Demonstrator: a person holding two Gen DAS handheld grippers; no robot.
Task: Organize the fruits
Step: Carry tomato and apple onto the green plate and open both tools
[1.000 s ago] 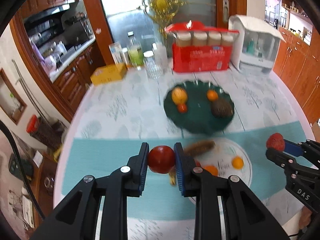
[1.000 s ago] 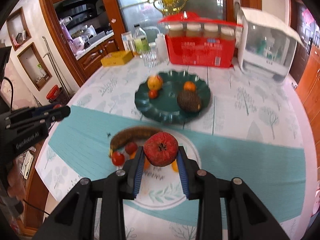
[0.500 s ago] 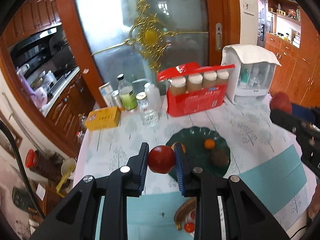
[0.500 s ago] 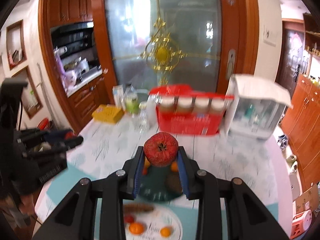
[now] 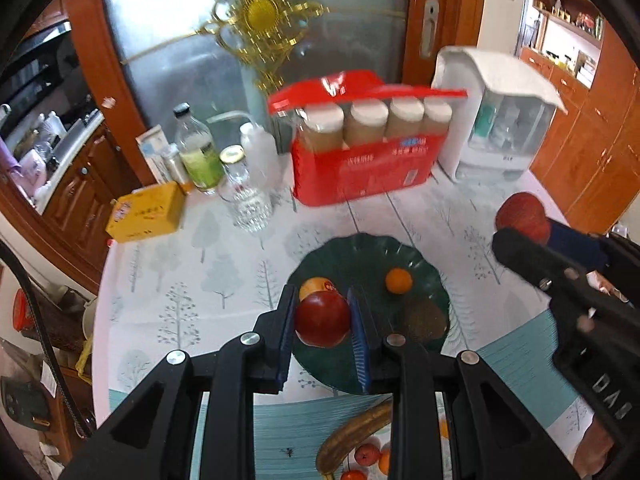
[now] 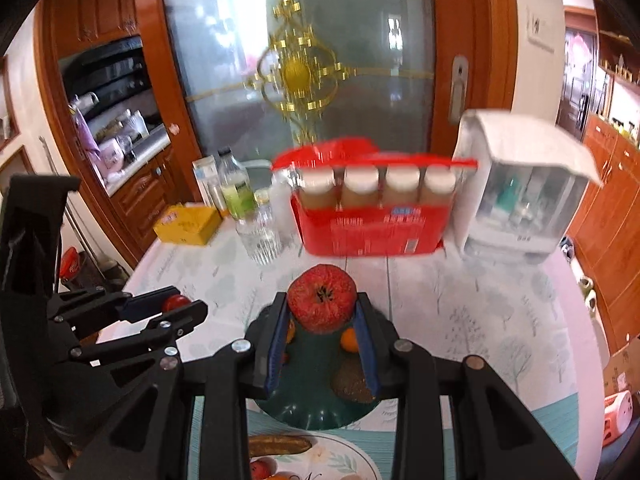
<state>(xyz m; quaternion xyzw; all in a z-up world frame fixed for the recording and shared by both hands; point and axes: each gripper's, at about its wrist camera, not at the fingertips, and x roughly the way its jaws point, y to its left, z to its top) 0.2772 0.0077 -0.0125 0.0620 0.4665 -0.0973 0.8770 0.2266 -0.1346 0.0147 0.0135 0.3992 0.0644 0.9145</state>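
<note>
My left gripper (image 5: 322, 300) is shut on a smooth red apple (image 5: 322, 320) and hangs over the left side of the dark green plate (image 5: 360, 250). On that plate lie a yellow-orange fruit (image 5: 314, 284), a small orange (image 5: 399, 281) and a brown fruit (image 5: 426, 317). My right gripper (image 6: 322, 304) is shut on a rough red fruit (image 6: 322, 296), above the green plate's (image 6: 316, 408) far edge. Each gripper shows in the other's view: the right gripper (image 5: 524, 228) at the right, the left gripper (image 6: 182, 302) at the left. A browned banana (image 5: 352, 436) and small red fruits (image 5: 366, 454) lie on the white plate (image 6: 340, 456) nearer me.
Behind the green plate stand a red pack of jars (image 5: 362, 168), a white lidded box (image 5: 496, 120), a glass (image 5: 248, 208), bottles (image 5: 198, 152) and a yellow box (image 5: 146, 212). The round table's edge (image 5: 102, 280) curves down the left. A teal runner (image 5: 288, 432) crosses the near side.
Both grippers have gone from above the white plate and teal runner to above the green plate, farther across the table. Each still holds its fruit.
</note>
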